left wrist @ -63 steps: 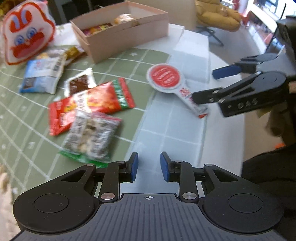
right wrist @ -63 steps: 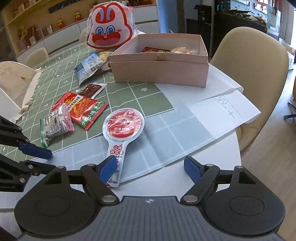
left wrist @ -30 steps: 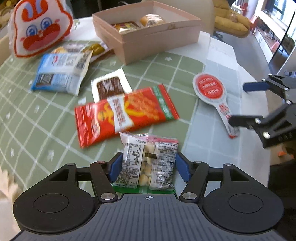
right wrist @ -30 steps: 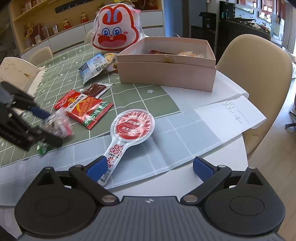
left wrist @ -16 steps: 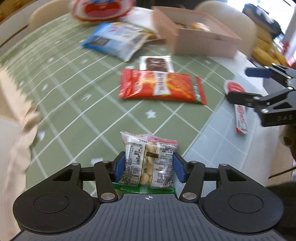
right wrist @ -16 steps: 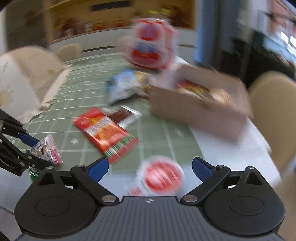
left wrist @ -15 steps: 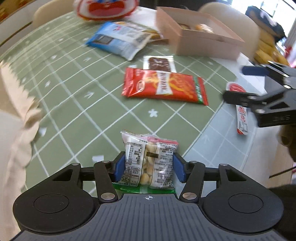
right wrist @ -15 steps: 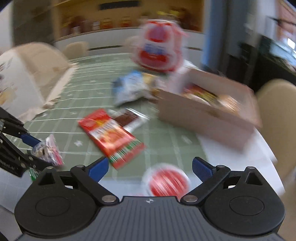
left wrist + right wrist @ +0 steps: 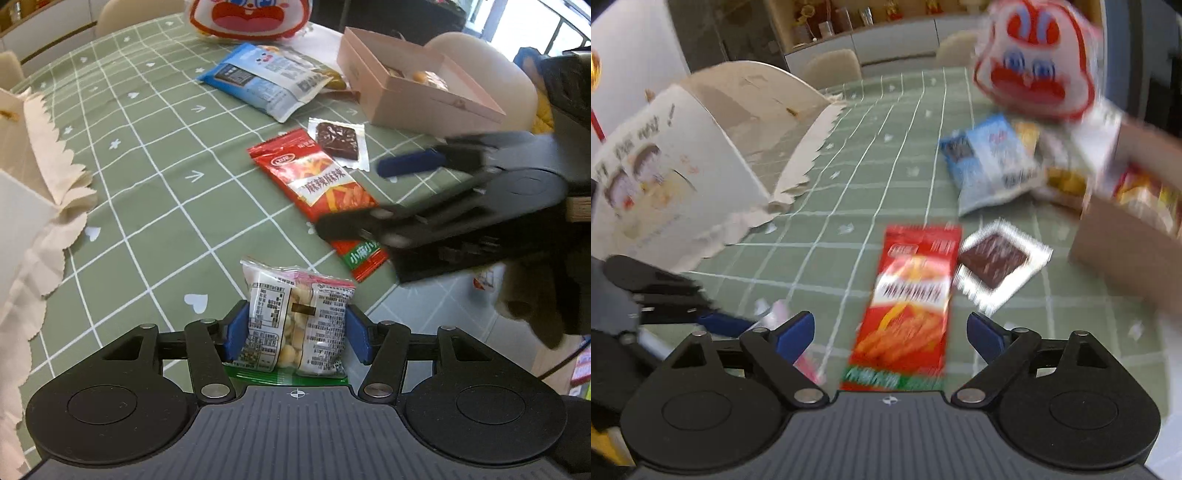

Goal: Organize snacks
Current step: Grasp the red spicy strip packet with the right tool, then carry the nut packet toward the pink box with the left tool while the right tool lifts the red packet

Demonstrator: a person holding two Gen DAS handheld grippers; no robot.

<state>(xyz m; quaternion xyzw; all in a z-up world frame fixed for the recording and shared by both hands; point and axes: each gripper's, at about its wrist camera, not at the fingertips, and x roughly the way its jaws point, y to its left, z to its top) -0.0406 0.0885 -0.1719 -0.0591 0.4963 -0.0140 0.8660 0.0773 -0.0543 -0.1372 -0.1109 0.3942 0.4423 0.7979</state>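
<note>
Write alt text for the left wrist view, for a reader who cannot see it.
The left gripper is shut on a small clear snack packet above a green checked tablecloth. Beyond it lie a red snack packet, a small brown bar packet, a blue bag and an open pink box, with the open right gripper reaching in over the red packet.

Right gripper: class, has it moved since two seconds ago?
Yes. The right gripper left the lollipop-shaped packet and now straddles the red snack packet, nearer the paper bag.
</note>
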